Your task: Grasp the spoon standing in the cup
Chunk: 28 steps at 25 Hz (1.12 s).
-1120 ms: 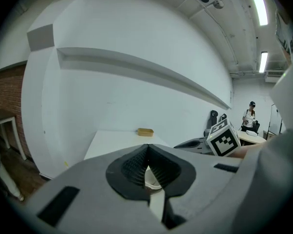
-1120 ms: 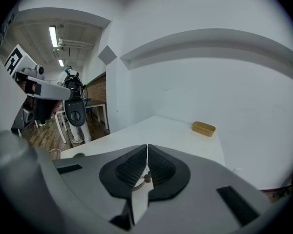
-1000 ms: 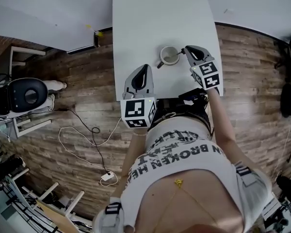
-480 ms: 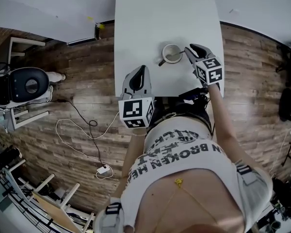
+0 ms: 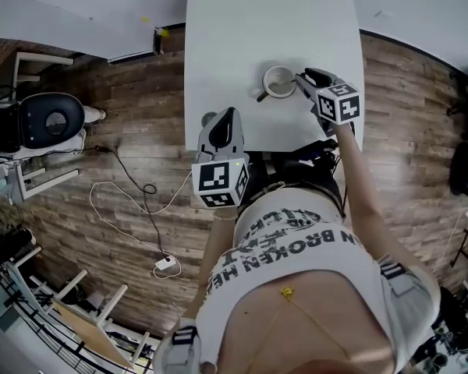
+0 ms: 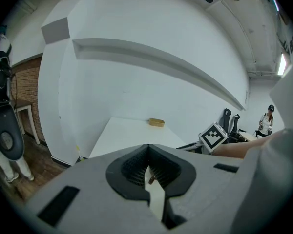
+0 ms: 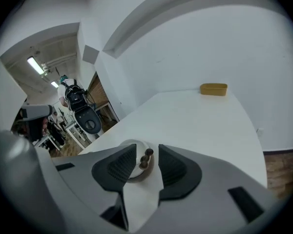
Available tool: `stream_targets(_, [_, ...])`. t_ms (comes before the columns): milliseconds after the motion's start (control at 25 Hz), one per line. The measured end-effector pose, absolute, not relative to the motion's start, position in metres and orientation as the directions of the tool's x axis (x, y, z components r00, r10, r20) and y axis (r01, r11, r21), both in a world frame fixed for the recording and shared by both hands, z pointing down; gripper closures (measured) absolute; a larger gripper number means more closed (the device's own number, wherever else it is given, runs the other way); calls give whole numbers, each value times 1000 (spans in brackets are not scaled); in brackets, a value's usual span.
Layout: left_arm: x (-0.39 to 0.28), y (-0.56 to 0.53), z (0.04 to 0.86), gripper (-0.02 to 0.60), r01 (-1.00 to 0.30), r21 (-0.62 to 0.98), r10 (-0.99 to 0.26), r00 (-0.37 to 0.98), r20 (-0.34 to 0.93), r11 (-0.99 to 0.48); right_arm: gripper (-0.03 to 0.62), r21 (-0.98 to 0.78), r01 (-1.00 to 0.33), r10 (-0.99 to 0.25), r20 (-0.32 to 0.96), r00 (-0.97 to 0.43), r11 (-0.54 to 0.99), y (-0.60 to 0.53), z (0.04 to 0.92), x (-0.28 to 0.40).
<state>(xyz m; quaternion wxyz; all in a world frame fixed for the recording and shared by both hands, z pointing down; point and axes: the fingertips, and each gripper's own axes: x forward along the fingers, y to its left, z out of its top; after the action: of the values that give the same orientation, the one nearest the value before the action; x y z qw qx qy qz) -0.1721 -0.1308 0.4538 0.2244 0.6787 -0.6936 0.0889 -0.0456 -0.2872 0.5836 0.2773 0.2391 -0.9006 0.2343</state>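
Standing in the round white cup point(image 5: 279, 82) on the smooth desk point(image 5: 242, 37), the knobbly spoon point(image 7: 145, 159) is flanked, not touched, by the right claw point(image 7: 146, 152), just opened wide. The left claw point(image 5: 228, 115) is seen closed. A yellow block point(image 7: 213, 88) is seen far behind.

A white tabletop point(image 5: 242, 29) is seen from above, set on a brown wood floor point(image 5: 132, 123). A small yellow-brown block point(image 7: 213, 88) is laid near the far edge of the tabletop, close to the white wall point(image 7: 224, 38). Thin cables point(image 5: 147, 187) are curled on the floor, off the left edge of the tabletop, and a white plug point(image 5: 165, 263) is seen by them. A black round seat point(image 5: 53, 121) is placed further to the left.
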Motion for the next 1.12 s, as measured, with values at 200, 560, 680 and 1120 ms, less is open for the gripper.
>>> stream_targets(200, [-174,-131,458,585,-981,184,-900,19,435,68,501,-357,-569,-270,617,-739,740,-286,591,-45])
stream_targets(560, [-177,-126,457,585,-981,179,-898,11,439,75,542,-414,-560,-250,597,-762,718,-282,592,-49])
stream_targets(680, [-173,-125,457,584,-982,173,-897,16,442,68,543,-417,-562,-252,596,-762,714,-281,591,-47])
stream_targets(1120, [-160,-126,459,586,-985,172,-893,49,448,32,546,-417,-545,-256,572,-779,727,-277,586,-43])
